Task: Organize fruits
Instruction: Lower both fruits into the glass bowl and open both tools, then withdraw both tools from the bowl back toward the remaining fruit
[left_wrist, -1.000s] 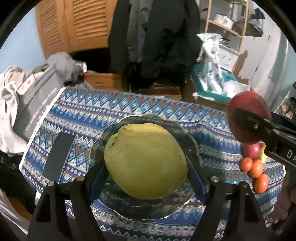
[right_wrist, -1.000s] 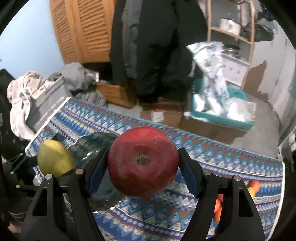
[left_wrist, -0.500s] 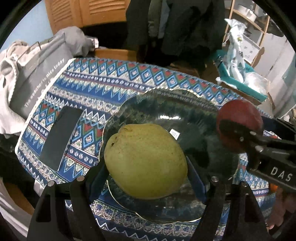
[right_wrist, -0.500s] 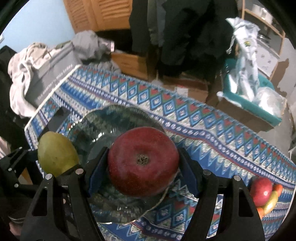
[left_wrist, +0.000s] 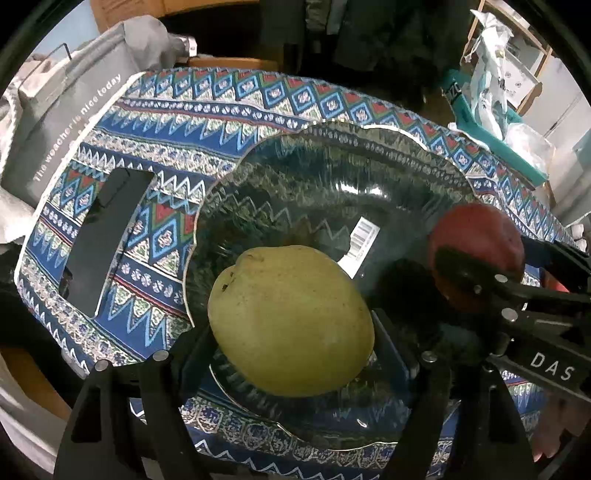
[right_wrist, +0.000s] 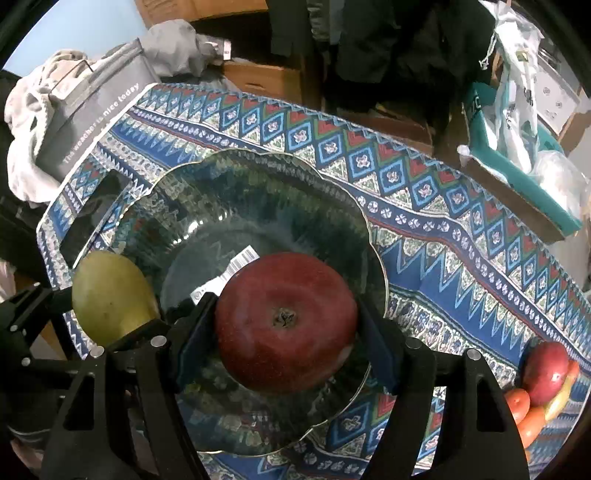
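Observation:
My left gripper (left_wrist: 291, 332) is shut on a green pear (left_wrist: 291, 321) and holds it over the near left part of a clear glass plate (left_wrist: 332, 177). My right gripper (right_wrist: 286, 328) is shut on a red apple (right_wrist: 286, 321) and holds it over the plate (right_wrist: 258, 192), near its right side. The pear also shows in the right wrist view (right_wrist: 110, 295), and the apple in the left wrist view (left_wrist: 476, 243). I cannot tell whether either fruit touches the plate. A barcode sticker (right_wrist: 229, 269) shows through the plate's middle.
The plate sits on a table under a blue patterned cloth (right_wrist: 424, 206). A black phone (left_wrist: 107, 236) lies left of the plate. A pile of red and orange fruits (right_wrist: 539, 387) lies at the right end. A grey box (left_wrist: 70, 110) and clothes stand beyond the left edge.
Both grippers have tilted down and moved in over the plate, carrying the pear and the apple lower and closer to it. Both stay shut on their fruit.

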